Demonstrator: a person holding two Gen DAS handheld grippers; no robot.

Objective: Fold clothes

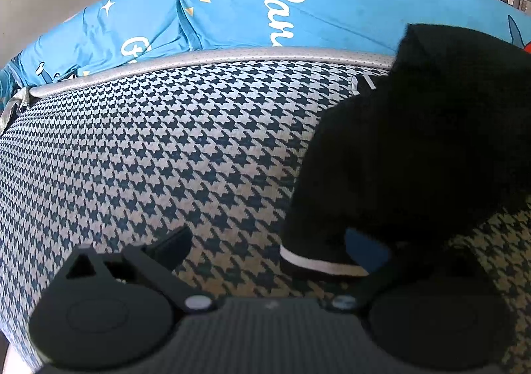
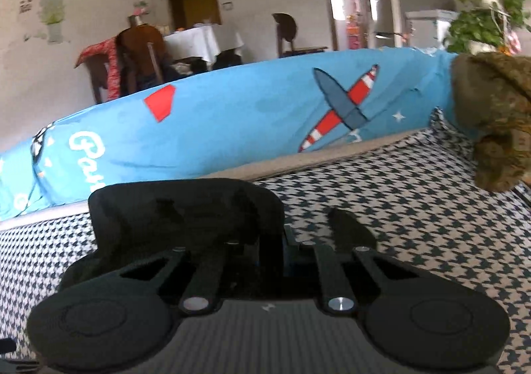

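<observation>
A black garment [image 1: 415, 141] with a white stripe along its hem rises in a bunched heap at the right of the left wrist view, over the houndstooth cover [image 1: 166, 141]. My left gripper [image 1: 268, 251] is open; its right finger, with a blue pad, touches the striped hem, and its left finger is over bare cover. In the right wrist view the black garment [image 2: 186, 211] drapes over the fingers of my right gripper [image 2: 292, 241], which is shut on the cloth. The fingertips are mostly hidden by the fabric.
A long blue cushion [image 1: 265, 2] with plane and star prints lies along the far edge of the houndstooth cover [image 2: 415, 208]. A brown plush toy [image 2: 494, 121] sits at the right. Chairs, a white-clothed table and potted plants stand in the room behind.
</observation>
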